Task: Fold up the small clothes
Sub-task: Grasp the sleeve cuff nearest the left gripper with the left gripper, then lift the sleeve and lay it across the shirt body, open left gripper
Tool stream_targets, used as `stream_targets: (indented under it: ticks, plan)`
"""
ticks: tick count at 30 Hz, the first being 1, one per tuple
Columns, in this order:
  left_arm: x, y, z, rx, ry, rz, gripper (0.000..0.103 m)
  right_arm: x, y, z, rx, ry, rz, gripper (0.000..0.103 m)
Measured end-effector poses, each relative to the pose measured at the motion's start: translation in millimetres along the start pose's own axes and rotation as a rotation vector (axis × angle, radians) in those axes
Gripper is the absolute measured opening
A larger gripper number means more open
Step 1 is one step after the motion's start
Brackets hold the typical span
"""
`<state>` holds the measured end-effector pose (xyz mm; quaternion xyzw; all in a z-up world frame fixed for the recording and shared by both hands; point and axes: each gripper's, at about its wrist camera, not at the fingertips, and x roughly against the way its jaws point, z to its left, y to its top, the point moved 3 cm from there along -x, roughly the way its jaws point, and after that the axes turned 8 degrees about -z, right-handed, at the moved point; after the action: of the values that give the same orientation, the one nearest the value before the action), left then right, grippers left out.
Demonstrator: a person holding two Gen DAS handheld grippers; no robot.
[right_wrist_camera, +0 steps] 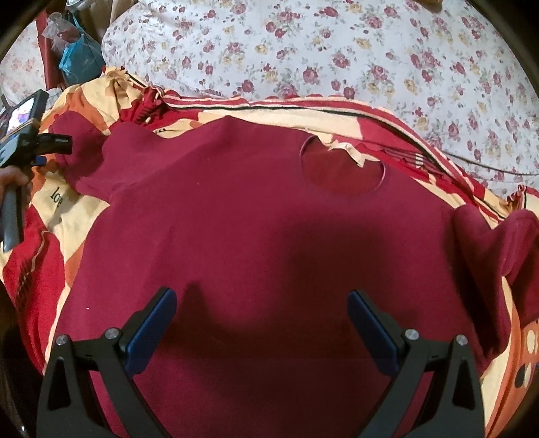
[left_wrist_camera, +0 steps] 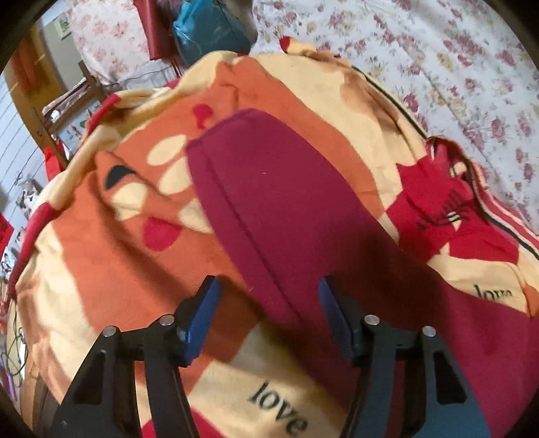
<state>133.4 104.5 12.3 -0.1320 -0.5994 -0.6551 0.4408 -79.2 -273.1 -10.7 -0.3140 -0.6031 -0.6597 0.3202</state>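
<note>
A dark red T-shirt (right_wrist_camera: 256, 209) lies spread flat on a patterned blanket, its round neck opening (right_wrist_camera: 343, 168) toward the far side. Its right sleeve (right_wrist_camera: 488, 236) is bunched up. Its left sleeve (left_wrist_camera: 269, 188) stretches out over the blanket. My left gripper (left_wrist_camera: 267, 286) is open and empty, its fingers either side of that sleeve near the shoulder. It also shows in the right wrist view (right_wrist_camera: 40, 158) at the left edge. My right gripper (right_wrist_camera: 261, 300) is open and empty above the shirt's lower body.
The orange, cream and red blanket (left_wrist_camera: 111, 236) with "love" print covers the bed. A white floral quilt (right_wrist_camera: 337, 50) lies beyond it. A teal bag (left_wrist_camera: 209, 30) and a wooden chair (left_wrist_camera: 67, 101) stand at the far left.
</note>
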Motion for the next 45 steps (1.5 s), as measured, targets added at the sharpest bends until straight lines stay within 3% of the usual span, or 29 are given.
stream_targets:
  ticks: [3, 5, 7, 13, 17, 21, 26, 30, 31, 32, 35, 39, 45]
  plan:
    - [-5.9, 4.0, -8.6, -0.036, 0.019, -0.039, 0.037, -2.7, -0.1, -1.9, 0.002, -0.009, 0.008, 0.103]
    - [-5.9, 6.3, -10.0, -0.039, 0.033, -0.057, 0.013, -4.4, -0.5, -3.1, -0.002, -0.013, 0.011, 0.103]
    - [-0.6, 7.9, -10.5, -0.027, 0.018, -0.062, 0.000, -5.8, -1.4, -4.3, -0.010, -0.012, 0.016, 0.103]
    - [72.6, 5.7, -31.5, -0.028, -0.164, -0.161, 0.000, -4.6, -2.0, -5.0, -0.025, -0.002, 0.010, 0.103]
    - [143.0, -10.5, -69.4, -0.071, -0.333, -0.242, 0.000, 2.2, -1.4, -10.3, -0.032, -0.010, -0.006, 0.103]
    - [192.0, -35.8, -115.3, -0.124, -0.477, -0.251, 0.000, 11.7, -1.2, -27.5, -0.068, -0.031, -0.029, 0.103]
    - [223.2, -74.8, -173.7, -0.206, -0.616, -0.204, 0.000, 20.4, -5.2, -57.6, -0.129, -0.073, -0.042, 0.103]
    - [223.2, -109.4, -209.6, -0.227, -0.761, -0.089, 0.000, 20.5, -11.7, -82.0, -0.180, -0.109, -0.024, 0.103]
    - [224.6, -118.0, -214.9, -0.239, -0.794, -0.062, 0.003, 20.1, -13.1, -86.2, -0.191, -0.113, -0.019, 0.103]
    - [225.9, -127.3, -220.6, -0.263, -0.838, -0.030, 0.015, 19.6, -14.1, -90.0, -0.203, -0.114, -0.017, 0.102]
    - [236.4, -143.1, -214.9, -0.318, -0.905, -0.019, 0.025, 20.3, -15.1, -94.8, -0.219, -0.112, -0.017, 0.102]
    - [248.8, -146.3, -177.0, -0.363, -0.872, -0.100, 0.031, 21.7, -7.2, -97.0, -0.218, -0.109, -0.029, 0.103]
    - [216.6, -135.8, -126.6, -0.355, -0.601, -0.176, 0.031, 10.2, 17.0, -93.9, -0.275, -0.016, -0.079, 0.103]
